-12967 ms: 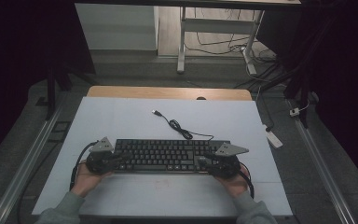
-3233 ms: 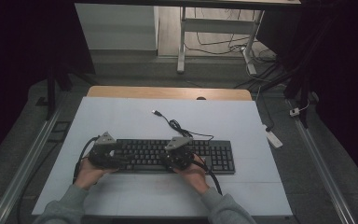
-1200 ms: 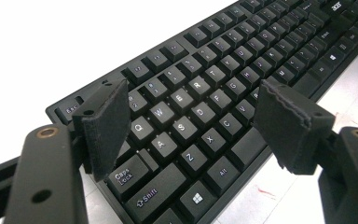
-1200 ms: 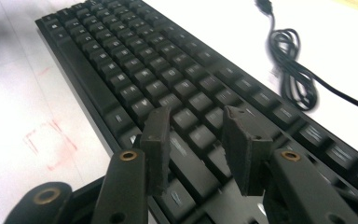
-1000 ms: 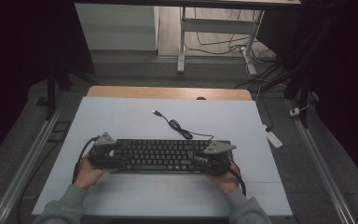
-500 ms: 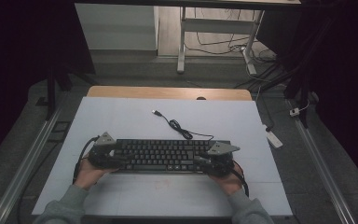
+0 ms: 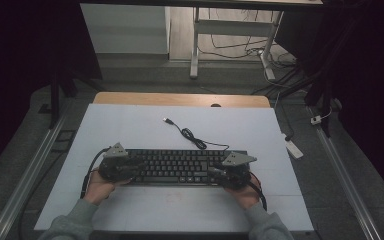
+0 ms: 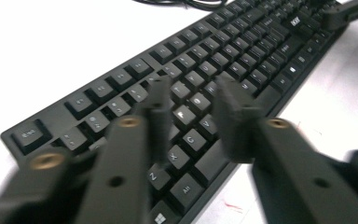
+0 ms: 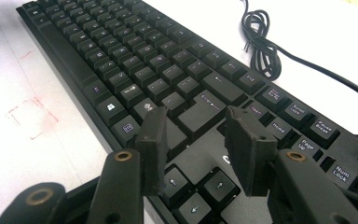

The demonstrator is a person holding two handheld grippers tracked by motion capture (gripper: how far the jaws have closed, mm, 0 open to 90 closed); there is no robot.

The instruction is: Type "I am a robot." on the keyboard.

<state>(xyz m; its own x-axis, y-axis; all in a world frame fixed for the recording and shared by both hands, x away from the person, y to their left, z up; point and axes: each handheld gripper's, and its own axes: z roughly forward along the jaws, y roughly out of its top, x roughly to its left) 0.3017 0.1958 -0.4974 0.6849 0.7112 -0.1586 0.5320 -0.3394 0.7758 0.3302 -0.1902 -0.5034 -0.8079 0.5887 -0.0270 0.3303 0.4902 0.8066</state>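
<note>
Plainly a two-ended job on the keyboard, lying lengthwise across the near half of the white table top, with its cable coiled loosely just behind, toward the far edge.

Starting at the left: left gripper poised over the left end of the key bed, near the bottom letter row and the Alt key. Jaws just now closing in, narrowed to a modest gap, nothing clamped between them, only key tops below the tips. Seems meant to press on or steady that end. Finish narrowing before touching down. Keep the tips square to the keys and come down straight, not at a slant, to avoid catching a keycap edge or tipping the case.

Across the middle: keep the case flat on the table and apply no twist from either end.

Moving to the right: right gripper hovering above the patch between Enter and the arrow keys. Jaws moderately apart, holding nothing. Match its height and timing to the left, so as not to skew the board. Mind the cable at the back edge. Perhaps use the faint red marks just in front of the keyboard as a reference for alignment.
</note>
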